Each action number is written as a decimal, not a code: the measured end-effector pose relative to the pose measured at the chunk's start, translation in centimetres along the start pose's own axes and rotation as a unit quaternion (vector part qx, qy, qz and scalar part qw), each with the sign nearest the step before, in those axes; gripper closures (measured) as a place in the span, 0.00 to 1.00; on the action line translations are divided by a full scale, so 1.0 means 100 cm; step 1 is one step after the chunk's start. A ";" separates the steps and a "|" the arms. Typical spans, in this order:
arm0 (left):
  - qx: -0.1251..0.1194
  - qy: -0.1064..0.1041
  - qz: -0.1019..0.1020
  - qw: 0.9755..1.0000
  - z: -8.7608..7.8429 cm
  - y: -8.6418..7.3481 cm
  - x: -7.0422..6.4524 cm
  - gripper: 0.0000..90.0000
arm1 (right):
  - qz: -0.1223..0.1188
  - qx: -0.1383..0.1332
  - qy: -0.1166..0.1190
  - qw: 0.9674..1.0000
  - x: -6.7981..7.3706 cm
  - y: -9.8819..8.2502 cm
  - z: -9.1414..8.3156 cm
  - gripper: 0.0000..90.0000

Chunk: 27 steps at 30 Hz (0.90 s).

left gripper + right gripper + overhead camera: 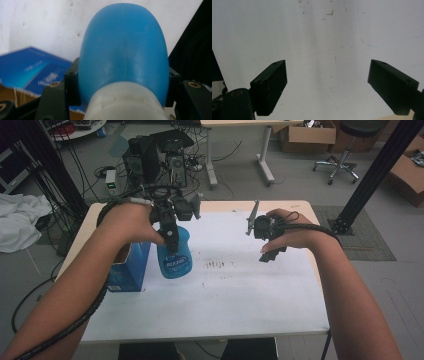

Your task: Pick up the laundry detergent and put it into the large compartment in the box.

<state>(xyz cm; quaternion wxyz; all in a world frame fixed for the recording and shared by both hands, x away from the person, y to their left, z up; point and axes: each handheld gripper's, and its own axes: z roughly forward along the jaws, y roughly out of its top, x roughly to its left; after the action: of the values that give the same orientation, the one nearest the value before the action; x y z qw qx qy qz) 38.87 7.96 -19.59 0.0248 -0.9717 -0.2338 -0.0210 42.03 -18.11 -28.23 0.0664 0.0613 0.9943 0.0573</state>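
1. On the white table [225,295], near its left side, the left gripper [172,237] pinches a blue bottle [174,257] by the neck.
2. Black jaws press on both sides of the bottle, just below its white cap [125,102], as the left gripper view shows. This grip near the top likely lets the bottle hang straight and not slip.
3. From the high view, the bottle looks upright with the gripper above it. It is hard to tell if its bottom touches the table or is just off it.
4. Just left of the bottle stands a blue box [127,267]. The left gripper view shows the box with brown card at its edge [30,72]. What is inside the box cannot be seen.
5. Nobody can see what is inside the bottle, because its blue wall hides it.
6. Over the right side of the table, well apart from the bottle, the right gripper [327,82] waits with its jaws spread wide and nothing between them.
7. It likely stays there so it is out of the way, ready to help with the bottle.
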 end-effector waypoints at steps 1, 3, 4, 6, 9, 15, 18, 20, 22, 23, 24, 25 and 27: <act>-0.001 -0.003 -0.016 1.000 -0.004 -0.002 0.003 0.42 | -0.001 0.000 0.000 1.000 0.000 0.000 0.000 0.18; -0.005 -0.004 -0.031 0.999 -0.012 -0.006 0.005 0.43 | -0.001 -0.001 0.000 1.000 0.000 0.001 0.000 0.18; -0.009 -0.005 -0.043 0.999 -0.016 -0.008 0.007 0.43 | -0.003 -0.001 0.000 1.000 0.000 0.001 0.000 0.18; -0.016 -0.007 -0.059 0.998 -0.026 -0.014 0.011 0.43 | -0.005 -0.002 -0.001 1.000 0.000 0.002 -0.001 0.18; -0.018 -0.005 -0.081 0.997 -0.036 -0.020 0.015 0.43 | -0.008 -0.002 -0.001 1.000 0.000 0.003 0.001 0.18; -0.018 -0.004 -0.127 0.992 -0.056 -0.030 0.028 0.43 | -0.011 -0.004 0.000 1.000 -0.001 0.005 0.001 0.18; -0.026 -0.004 -0.149 0.989 -0.066 -0.036 0.035 0.42 | -0.012 -0.005 0.000 1.000 -0.001 0.006 0.001 0.18; -0.026 -0.004 -0.165 0.986 -0.071 -0.040 0.039 0.43 | -0.011 -0.006 0.000 1.000 -0.001 0.006 0.001 0.18; -0.027 -0.009 -0.179 0.983 -0.076 -0.043 0.044 0.43 | -0.012 -0.005 -0.001 1.000 -0.002 0.006 0.001 0.18; -0.029 -0.013 -0.194 0.981 -0.080 -0.046 0.047 0.43 | -0.012 -0.006 0.000 1.000 -0.002 0.006 0.001 0.18; -0.029 -0.015 -0.198 0.980 -0.081 -0.047 0.048 0.43 | -0.012 -0.006 -0.001 1.000 -0.002 0.006 0.000 0.18; -0.033 -0.016 -0.207 0.978 -0.084 -0.049 0.050 0.43 | -0.012 -0.007 -0.001 1.000 -0.003 0.006 0.000 0.18; -0.037 -0.017 -0.227 0.973 -0.089 -0.053 0.055 0.43 | -0.013 -0.008 -0.001 1.000 -0.003 0.006 0.000 0.18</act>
<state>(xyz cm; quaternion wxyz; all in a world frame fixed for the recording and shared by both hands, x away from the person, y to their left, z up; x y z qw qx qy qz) 41.04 14.66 -10.18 -0.0207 -0.8939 -0.4474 -0.0185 42.39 -17.52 -28.06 0.0689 0.0484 0.9944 0.0641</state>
